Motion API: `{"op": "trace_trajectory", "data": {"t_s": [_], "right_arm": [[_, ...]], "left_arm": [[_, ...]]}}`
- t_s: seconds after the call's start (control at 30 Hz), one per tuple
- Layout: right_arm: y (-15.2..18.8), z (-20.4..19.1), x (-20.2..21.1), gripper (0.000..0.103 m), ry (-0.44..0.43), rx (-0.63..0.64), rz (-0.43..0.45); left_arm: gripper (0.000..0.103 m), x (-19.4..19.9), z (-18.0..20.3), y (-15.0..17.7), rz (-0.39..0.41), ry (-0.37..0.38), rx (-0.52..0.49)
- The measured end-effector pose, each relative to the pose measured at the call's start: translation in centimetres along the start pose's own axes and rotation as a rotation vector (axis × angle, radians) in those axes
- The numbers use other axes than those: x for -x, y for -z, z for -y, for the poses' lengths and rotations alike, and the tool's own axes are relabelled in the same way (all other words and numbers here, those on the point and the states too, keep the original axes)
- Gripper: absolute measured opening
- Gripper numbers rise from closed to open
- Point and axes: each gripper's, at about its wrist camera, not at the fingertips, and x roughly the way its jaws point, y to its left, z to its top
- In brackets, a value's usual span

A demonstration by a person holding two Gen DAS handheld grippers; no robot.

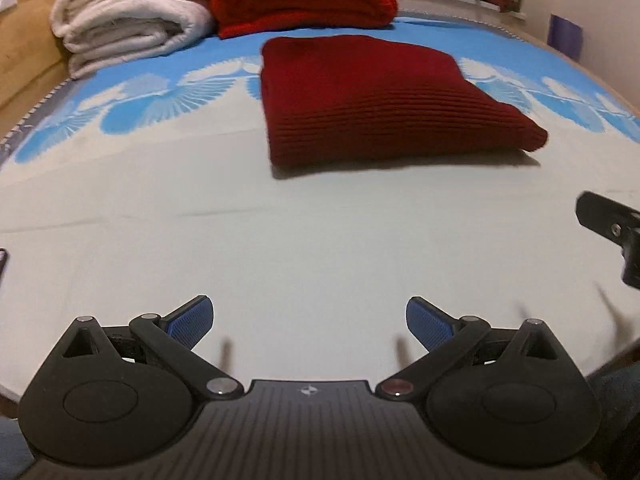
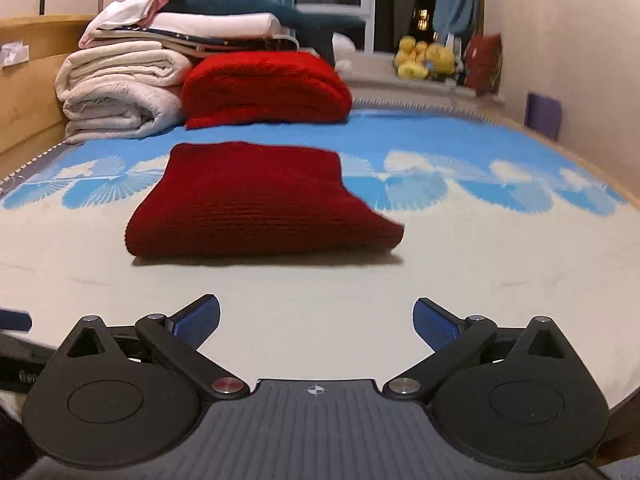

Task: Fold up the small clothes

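Note:
A dark red knitted garment (image 1: 380, 104) lies folded into a flat rectangle on the bed sheet (image 1: 280, 240); it also shows in the right wrist view (image 2: 256, 200). My left gripper (image 1: 310, 320) is open and empty, well short of the garment. My right gripper (image 2: 316, 320) is open and empty, also short of the garment. Part of the right gripper shows at the right edge of the left wrist view (image 1: 612, 232).
A bright red folded blanket (image 2: 264, 84) and a stack of cream folded blankets (image 2: 116, 92) sit at the far left of the bed. Plush toys (image 2: 428, 58) stand on the window sill. A wooden bed frame (image 2: 28, 92) runs along the left.

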Motion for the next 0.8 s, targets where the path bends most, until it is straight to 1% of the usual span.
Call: {"op": "trace_trajectory", "data": {"t_s": [0.07,0.2,0.3,0.37,0.47,0.6,0.73,0.8], "right_arm": [[0.1,0.1,-0.5,0.102,0.018,0.001,-0.026],[0.5,0.9,-1.4,0.102,0.065,-0.054,-0.077],[1.0,1.1,-2.0,0.102,0.075,-0.071,-0.106],[1.3,0.9,-2.5,0.102,0.075,-0.056,-0.127],[1.3,0.5,-2.9,0.102,0.067,-0.035,-0.134],[1.3,0.2,-2.9,0.102,0.058,-0.019,-0.132],[1.3,0.0,-2.8,0.102,0.051,-0.018,-0.132],[1.2,0.0,-2.8,0.102,0.051,-0.027,-0.131]], "left_arm": [[0.103,-0.6,-0.2,0.3,0.003,-0.007,-0.012],[0.103,-1.6,-0.7,-0.4,0.013,-0.042,0.000],[0.103,-1.6,-0.9,-1.0,0.029,-0.045,0.004],[0.103,-1.6,-1.0,-1.4,0.033,-0.036,0.008],[0.103,-1.4,-0.9,-1.7,0.039,-0.030,0.014],[0.103,-1.4,-0.7,-1.9,0.035,-0.063,0.012],[0.103,-1.7,-0.8,-1.9,0.012,-0.029,0.024],[0.103,-1.7,-0.7,-1.8,0.016,-0.030,0.018]]}}
